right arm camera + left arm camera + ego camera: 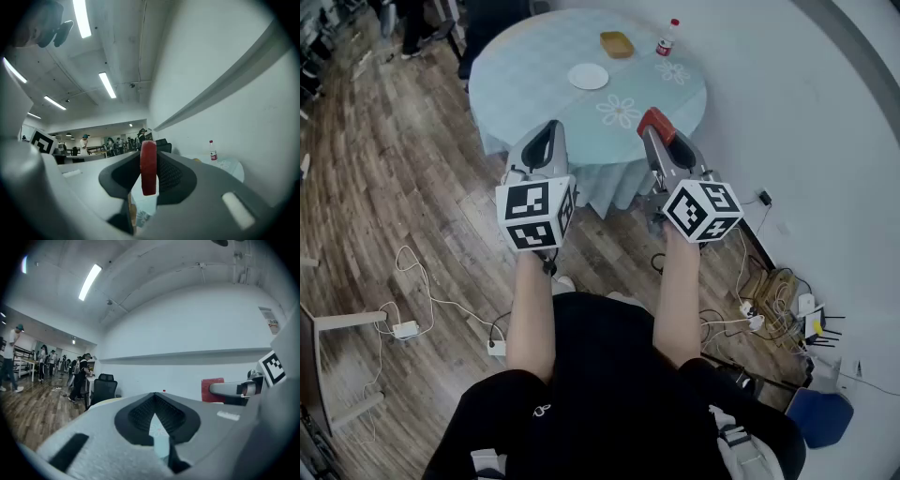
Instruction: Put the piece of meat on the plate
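A flat red piece of meat (654,122) stands on edge between the pads of my right gripper (658,129), which is shut on it; in the right gripper view the meat (148,166) fills the gap between the jaws. The white plate (588,76) lies bare on the round pale-blue table (684,105) ahead, well beyond both grippers. My left gripper (547,133) is held level beside the right one, jaws together and holding nothing. From the left gripper view (154,401) the meat (212,390) shows off to the right.
On the table's far side lie a yellow tray (617,43) and a red-capped bottle (667,38). Cables and a power strip (405,329) trail over the wooden floor. A white wall (825,141) curves along the right. People stand far off in the room.
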`<state>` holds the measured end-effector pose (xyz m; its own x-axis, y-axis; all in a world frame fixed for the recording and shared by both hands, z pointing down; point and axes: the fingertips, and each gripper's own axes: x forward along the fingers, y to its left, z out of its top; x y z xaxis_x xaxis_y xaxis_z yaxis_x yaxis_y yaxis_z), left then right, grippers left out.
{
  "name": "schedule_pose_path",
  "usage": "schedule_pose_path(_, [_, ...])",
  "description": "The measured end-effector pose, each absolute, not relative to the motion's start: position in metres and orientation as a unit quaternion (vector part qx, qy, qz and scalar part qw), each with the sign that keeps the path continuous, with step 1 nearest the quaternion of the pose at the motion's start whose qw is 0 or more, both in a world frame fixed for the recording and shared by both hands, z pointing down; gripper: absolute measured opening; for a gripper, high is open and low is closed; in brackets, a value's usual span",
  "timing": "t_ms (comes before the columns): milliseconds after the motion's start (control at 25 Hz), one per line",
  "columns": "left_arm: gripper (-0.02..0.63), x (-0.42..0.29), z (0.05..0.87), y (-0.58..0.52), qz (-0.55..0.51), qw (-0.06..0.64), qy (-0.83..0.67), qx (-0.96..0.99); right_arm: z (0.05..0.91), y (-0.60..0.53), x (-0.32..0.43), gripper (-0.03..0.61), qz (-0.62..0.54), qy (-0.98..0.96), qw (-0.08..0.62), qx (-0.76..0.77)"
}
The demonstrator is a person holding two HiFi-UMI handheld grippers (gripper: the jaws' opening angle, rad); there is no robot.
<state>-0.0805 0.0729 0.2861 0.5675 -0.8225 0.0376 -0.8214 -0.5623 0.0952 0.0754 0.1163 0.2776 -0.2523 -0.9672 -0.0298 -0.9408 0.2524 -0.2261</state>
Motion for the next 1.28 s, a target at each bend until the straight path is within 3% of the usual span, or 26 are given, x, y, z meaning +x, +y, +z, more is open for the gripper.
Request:
schedule_pose_path(880, [0.002,-0.125,0.312,0.016,-0.004,0.084,-0.468,0.880,0.300,0.072,0.049,0.103,-0.118,0.772,0.088,-0.618])
schedule_pose_path(1280, [0.002,-0.109,0.318,-0.002,-0.004,0.091,-0.444,0.891,0.304,0.059,0.067,0.103,-0.127,0.754,0.086,-0.639])
